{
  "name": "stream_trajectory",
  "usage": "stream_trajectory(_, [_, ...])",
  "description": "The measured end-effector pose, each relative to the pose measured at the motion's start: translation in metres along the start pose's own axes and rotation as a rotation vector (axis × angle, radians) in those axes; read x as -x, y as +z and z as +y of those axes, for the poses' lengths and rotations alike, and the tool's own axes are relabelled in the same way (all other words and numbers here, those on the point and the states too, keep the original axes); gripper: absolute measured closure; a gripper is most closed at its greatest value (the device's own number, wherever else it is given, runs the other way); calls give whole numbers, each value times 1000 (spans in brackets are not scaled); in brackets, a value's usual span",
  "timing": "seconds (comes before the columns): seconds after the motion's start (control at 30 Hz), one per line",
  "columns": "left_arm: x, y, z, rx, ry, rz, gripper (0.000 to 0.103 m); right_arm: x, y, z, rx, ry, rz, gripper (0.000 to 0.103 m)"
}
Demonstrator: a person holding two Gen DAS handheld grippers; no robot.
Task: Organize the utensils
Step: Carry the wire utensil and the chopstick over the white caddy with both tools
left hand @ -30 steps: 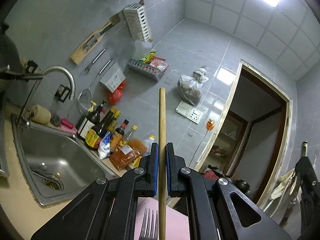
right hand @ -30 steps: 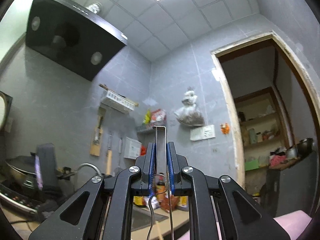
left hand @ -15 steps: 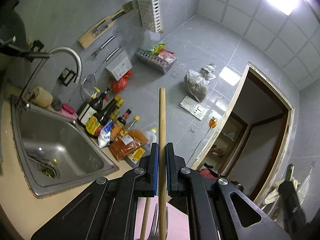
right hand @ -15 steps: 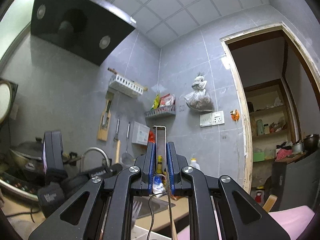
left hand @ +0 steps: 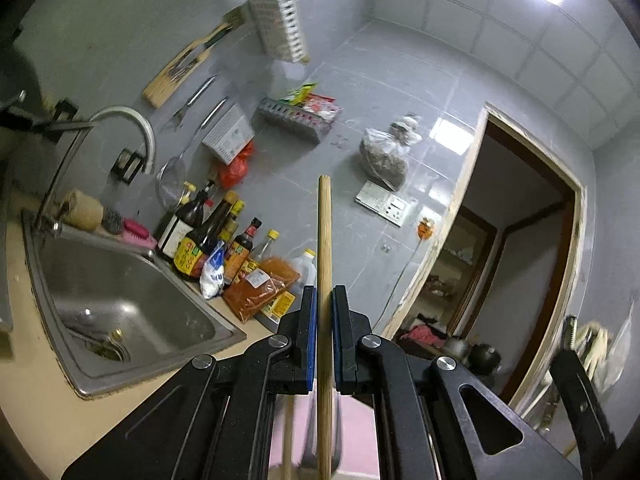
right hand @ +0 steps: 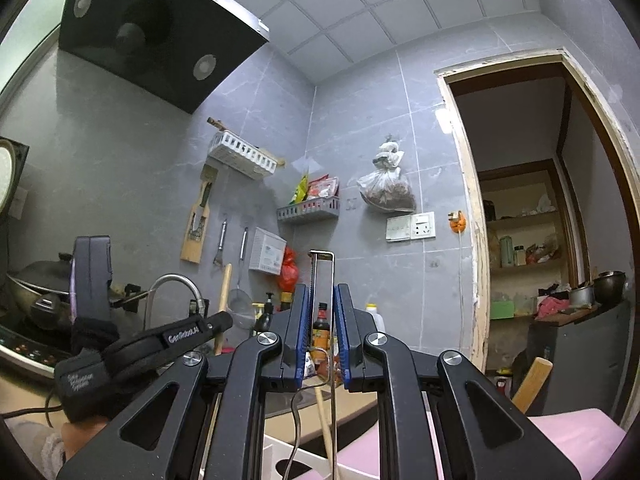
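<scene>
While the left tongs (left hand: 324, 292) stay closed on the upright wooden stick (left hand: 324, 240), the right tongs (right hand: 322, 292), closed on the metal utensil (right hand: 322, 253), have sunk. A white box (right hand: 276, 450) now shows below them, so I judge the 2 utensils are near their place.

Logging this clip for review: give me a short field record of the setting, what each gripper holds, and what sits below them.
setting: kitchen counter with steel sink and sauce bottles against the grey tiled wall
left gripper: shut on a wooden stick handle, pointing upward
right gripper: shut on a thin metal wire utensil, its squared loop end up
below the grippers: white organizer tray, pink surface; contents blurred
other view of left gripper: visible in the right wrist view, held in a black glove
</scene>
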State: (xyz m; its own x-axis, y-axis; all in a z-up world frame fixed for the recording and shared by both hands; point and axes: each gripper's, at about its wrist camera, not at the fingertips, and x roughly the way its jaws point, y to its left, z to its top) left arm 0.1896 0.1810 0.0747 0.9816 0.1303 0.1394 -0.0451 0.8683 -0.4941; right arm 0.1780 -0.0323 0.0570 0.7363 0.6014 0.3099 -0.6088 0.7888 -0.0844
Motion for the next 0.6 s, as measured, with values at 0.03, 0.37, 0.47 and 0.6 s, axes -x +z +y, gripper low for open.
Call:
stream_trajectory(0.03, [0,-2,-3,-18,-2,3,98,0,-1,0,-2,-2,6,92])
stream_trajectory(0.37, [-4,-20,-16,-121,-23,53,98,-5,-7,-2,1,-15,32,92])
stream_trajectory(0.47, [-5,-21,-11,-101,-32,73,98,-4,-8,-1,5,-18,34,92])
stream_trajectory(0.6, [-6,-20,-8,-97,-51,111,98,-4,-6,2,12,-17,36,89])
